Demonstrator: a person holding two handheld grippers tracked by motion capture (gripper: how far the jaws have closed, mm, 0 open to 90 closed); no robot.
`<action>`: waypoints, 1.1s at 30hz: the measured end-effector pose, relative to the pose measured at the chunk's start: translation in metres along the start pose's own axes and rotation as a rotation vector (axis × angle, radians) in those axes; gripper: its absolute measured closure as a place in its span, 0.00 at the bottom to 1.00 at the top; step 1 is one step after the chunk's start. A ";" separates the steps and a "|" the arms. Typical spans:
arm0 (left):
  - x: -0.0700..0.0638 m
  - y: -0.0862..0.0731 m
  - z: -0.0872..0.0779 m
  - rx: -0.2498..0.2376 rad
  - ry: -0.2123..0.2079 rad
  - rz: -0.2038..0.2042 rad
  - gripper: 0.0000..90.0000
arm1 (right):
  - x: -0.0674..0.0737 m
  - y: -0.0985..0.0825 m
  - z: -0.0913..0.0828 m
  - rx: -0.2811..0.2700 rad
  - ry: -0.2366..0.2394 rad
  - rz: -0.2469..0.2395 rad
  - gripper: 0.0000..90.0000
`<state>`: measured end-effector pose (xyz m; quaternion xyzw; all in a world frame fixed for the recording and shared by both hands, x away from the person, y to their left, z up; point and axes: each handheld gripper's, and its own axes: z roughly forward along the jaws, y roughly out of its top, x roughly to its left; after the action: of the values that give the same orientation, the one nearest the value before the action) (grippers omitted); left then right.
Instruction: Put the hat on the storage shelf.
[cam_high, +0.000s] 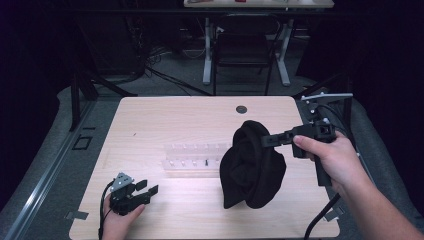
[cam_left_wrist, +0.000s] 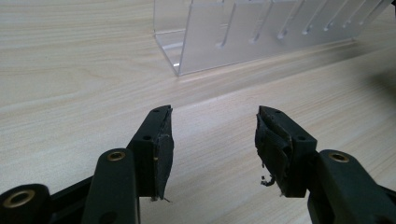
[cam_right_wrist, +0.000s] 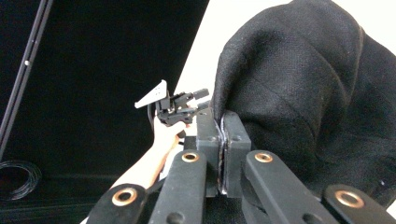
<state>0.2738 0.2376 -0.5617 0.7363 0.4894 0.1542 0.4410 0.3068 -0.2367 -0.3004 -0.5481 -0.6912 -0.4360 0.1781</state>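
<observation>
Black cloth (cam_high: 252, 167), soft and limp, hangs bunched above the worktop (cam_high: 150, 120), its lower end apparently touching; right gripper (cam_high: 266, 140) fingers pinch a top fold. Left gripper (cam_high: 145, 189) fingers spread wide, empty. Likely light; grip folds.

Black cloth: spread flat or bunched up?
Bunched: the black cloth hangs in folds from the right gripper, its lower end on the table.

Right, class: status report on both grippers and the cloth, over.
Left gripper open, low over wooden table. Right gripper shut on bunched black cloth, lifted. Clear slotted rack behind.
</observation>
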 end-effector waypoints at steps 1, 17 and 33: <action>0.000 0.000 0.000 0.000 0.000 -0.001 0.52 | 0.001 0.001 0.000 -0.002 0.002 0.002 0.98; 0.000 0.001 0.000 0.002 -0.002 0.000 0.52 | 0.019 0.027 0.007 -0.023 -0.007 -0.014 0.98; 0.001 0.001 0.000 0.000 -0.005 -0.002 0.52 | 0.018 0.054 0.028 -0.054 -0.023 -0.002 0.98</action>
<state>0.2744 0.2382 -0.5608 0.7362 0.4890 0.1517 0.4426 0.3564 -0.2025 -0.2803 -0.5571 -0.6816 -0.4484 0.1548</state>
